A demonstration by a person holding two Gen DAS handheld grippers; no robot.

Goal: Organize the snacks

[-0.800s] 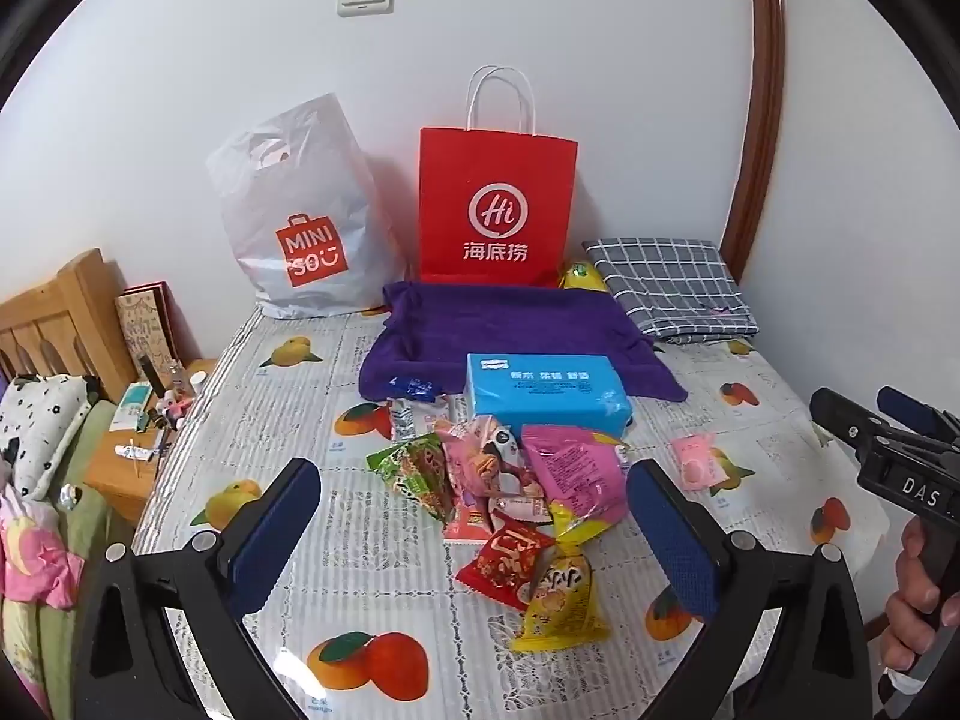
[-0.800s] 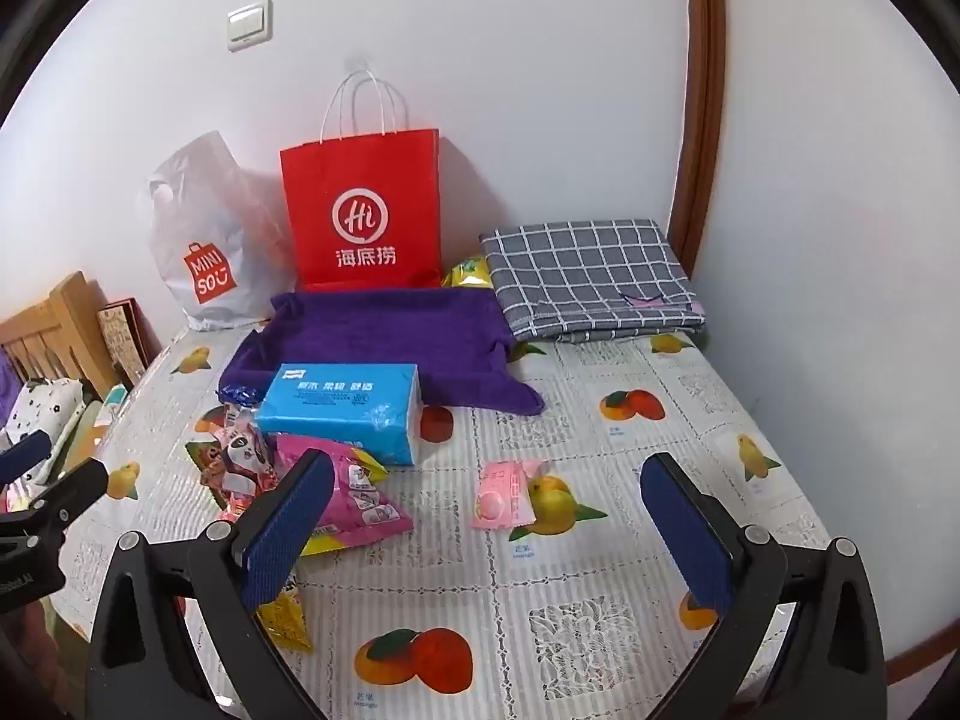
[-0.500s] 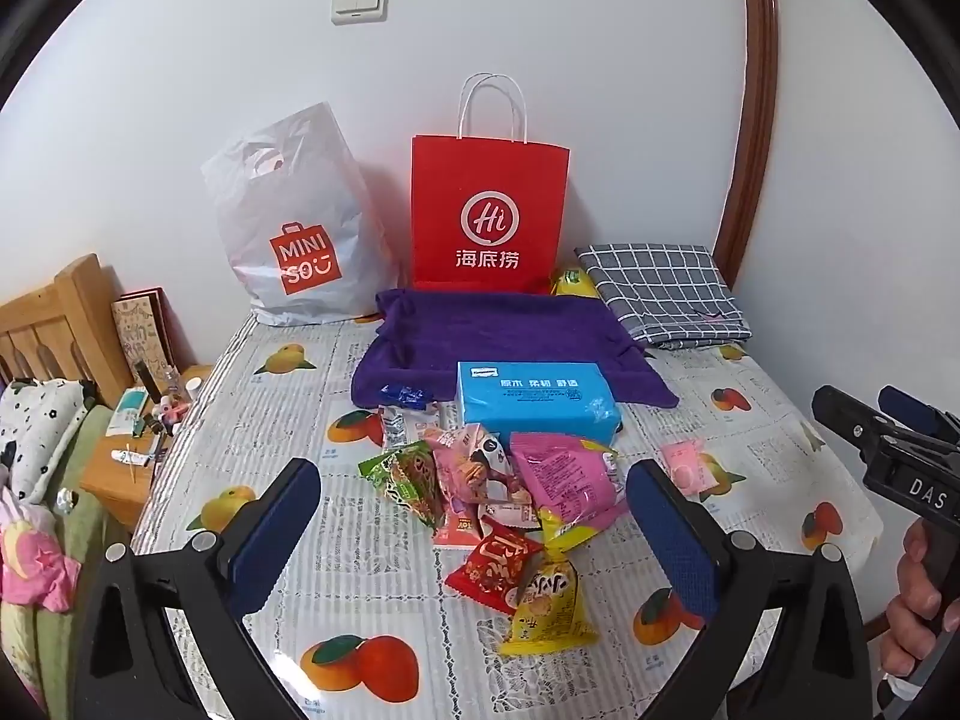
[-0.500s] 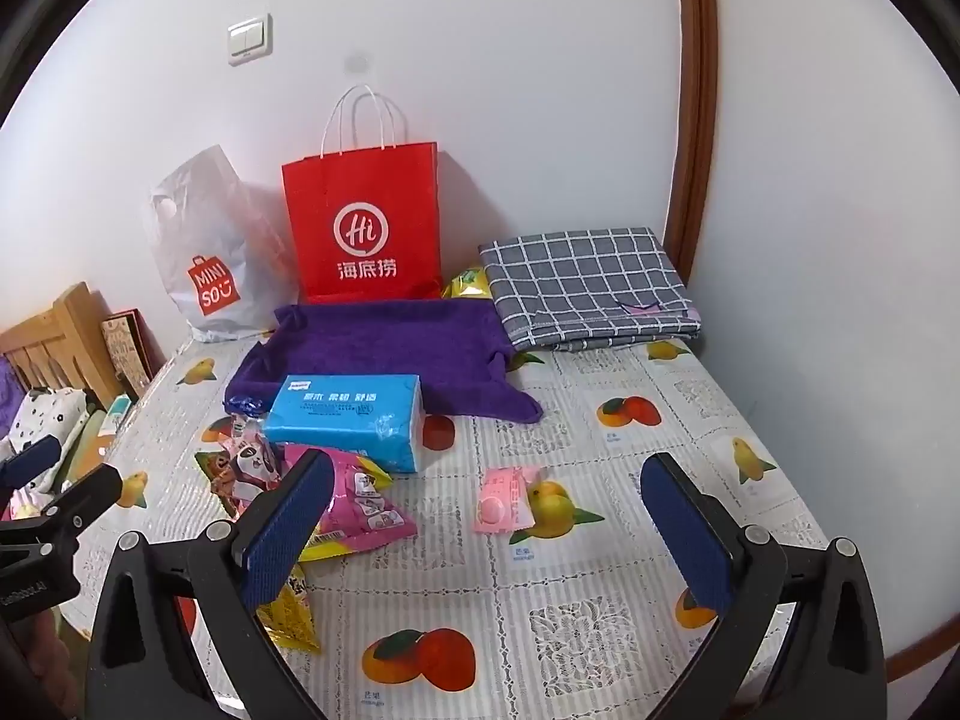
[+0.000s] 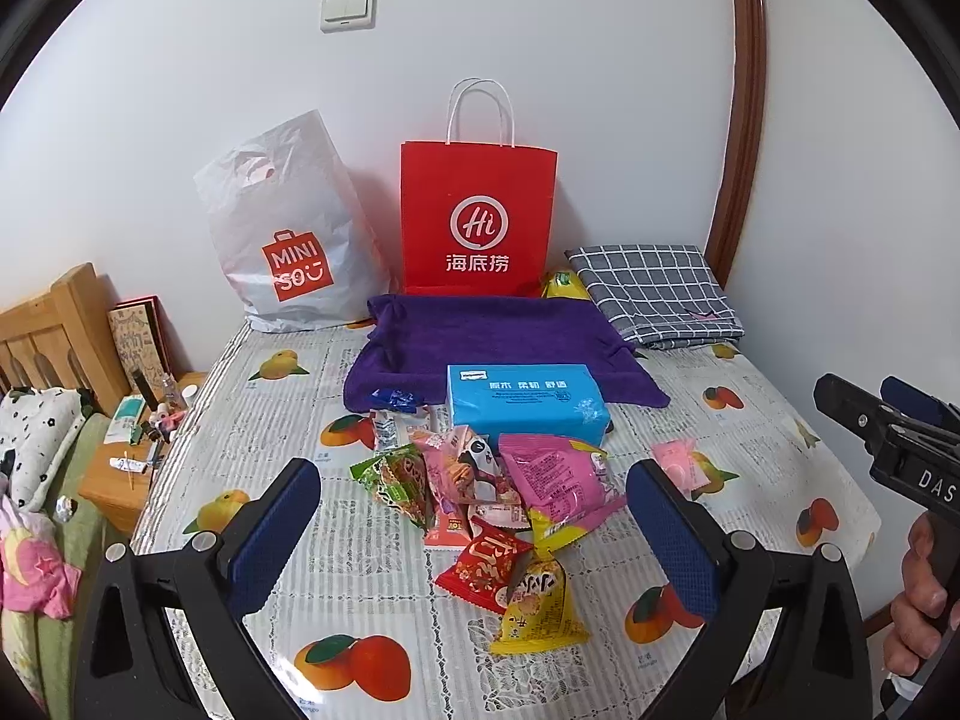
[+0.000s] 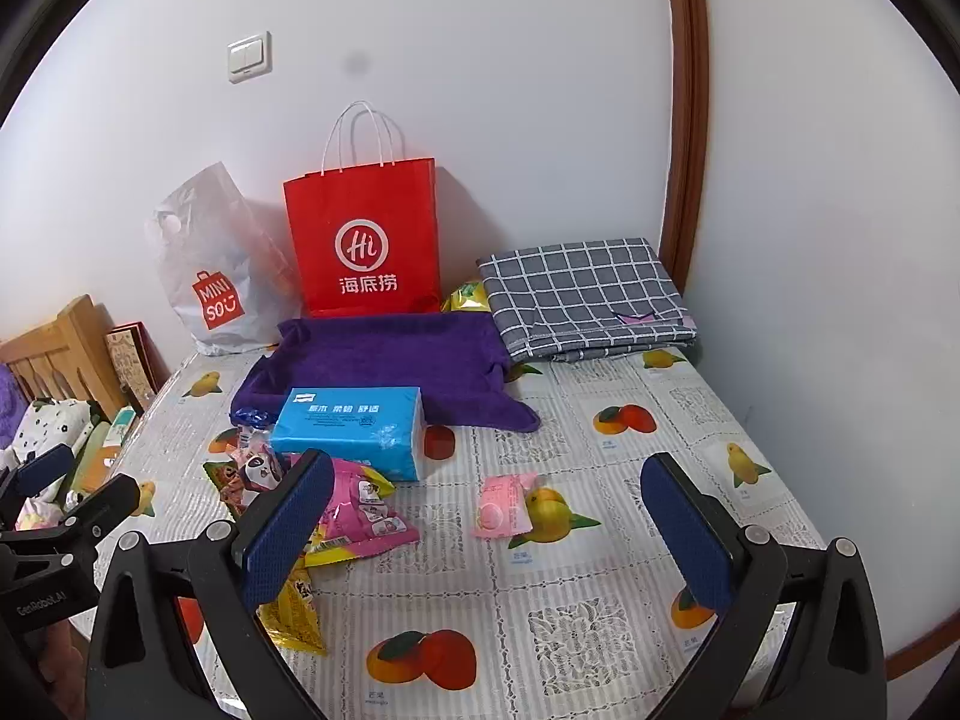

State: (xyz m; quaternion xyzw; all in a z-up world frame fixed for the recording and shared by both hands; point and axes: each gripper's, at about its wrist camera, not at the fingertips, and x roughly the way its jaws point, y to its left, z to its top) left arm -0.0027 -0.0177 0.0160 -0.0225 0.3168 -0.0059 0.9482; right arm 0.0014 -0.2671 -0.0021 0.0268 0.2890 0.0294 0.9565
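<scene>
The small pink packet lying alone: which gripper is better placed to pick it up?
Probably right. The small pink packet lies between the open right gripper fingers' line; the left gripper faces the snack pile.

Bright wrappers on a fruit-printed worktop

The worktop (image 5: 288, 420) cover is white-grey with orange and yellow fruit prints. At twelve o'clock stands a red paper bag (image 5: 478, 216) with white lettering; at eleven, a white plastic bag (image 5: 288, 228) with an orange logo. A purple towel (image 5: 498, 336), blue tissue pack (image 5: 525, 402), grey checked cloth (image 5: 654, 294), and pink packet (image 5: 558, 474) lie between.
</scene>
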